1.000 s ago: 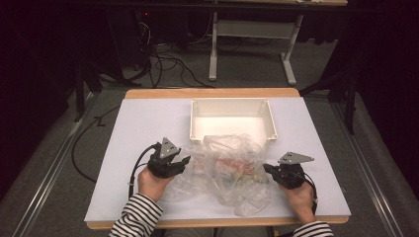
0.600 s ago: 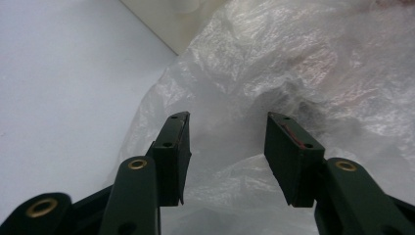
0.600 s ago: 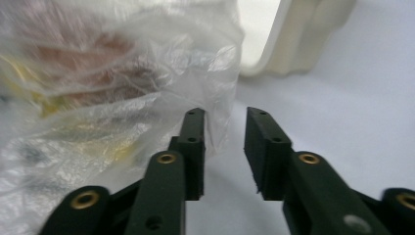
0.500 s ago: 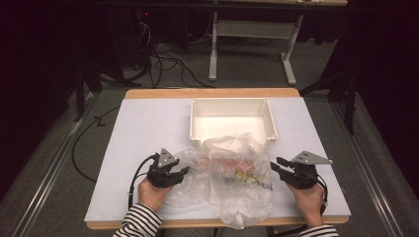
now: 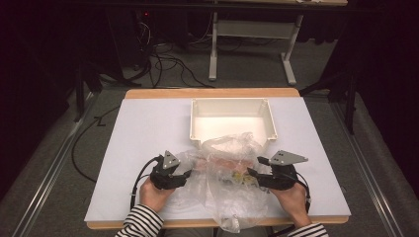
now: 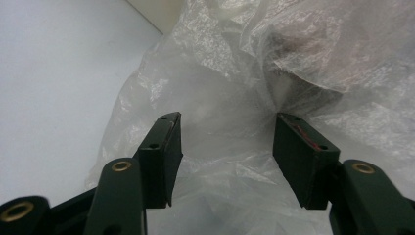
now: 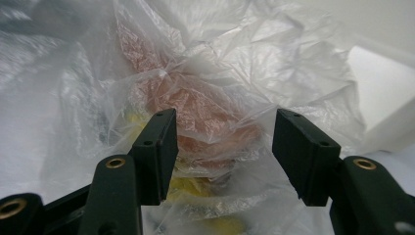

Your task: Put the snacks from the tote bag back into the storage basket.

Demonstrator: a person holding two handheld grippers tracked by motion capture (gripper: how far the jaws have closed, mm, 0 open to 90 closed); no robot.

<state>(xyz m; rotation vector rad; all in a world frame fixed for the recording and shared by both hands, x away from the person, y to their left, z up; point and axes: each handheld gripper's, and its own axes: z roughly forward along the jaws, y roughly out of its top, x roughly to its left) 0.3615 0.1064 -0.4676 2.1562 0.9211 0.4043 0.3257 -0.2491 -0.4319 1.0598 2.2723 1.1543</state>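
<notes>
**Bag on the worktop, both grippers released, contents not yet in the tray**

At the lower left of the high view, the left gripper [image 5: 184, 174] sits at the left edge of the crumpled clear plastic bag [image 5: 232, 182]. Its own view shows the jaws standing apart with loose film [image 6: 230, 147] lying between and beneath them; the pads do not press on it, so the left gripper holds nothing. Its jaws have just been opening a little further.

In the centre of the high view the bag lies on the white worktop [image 5: 138, 138], just below the cream tray [image 5: 270, 118], its upper folds touching or overlapping the tray's near wall. Through the film, reddish-pink items [image 7: 195, 112] and something yellow [image 7: 195, 188] show inside; what they are cannot be told.

At the lower right of the high view, the right gripper [image 5: 256, 177] points into the bag's right side. In its own view the jaws gape wide, with wrinkled plastic between them but not pinched. Its jaws have just been opening, so it too is released.

Judged from this, the work is at an early to middle stage: the bag is laid out in front of the tray and is being handled, apparently to open it. The tray interior looks empty, so getting the contents out, and likely into the tray, remains to be done.
</notes>
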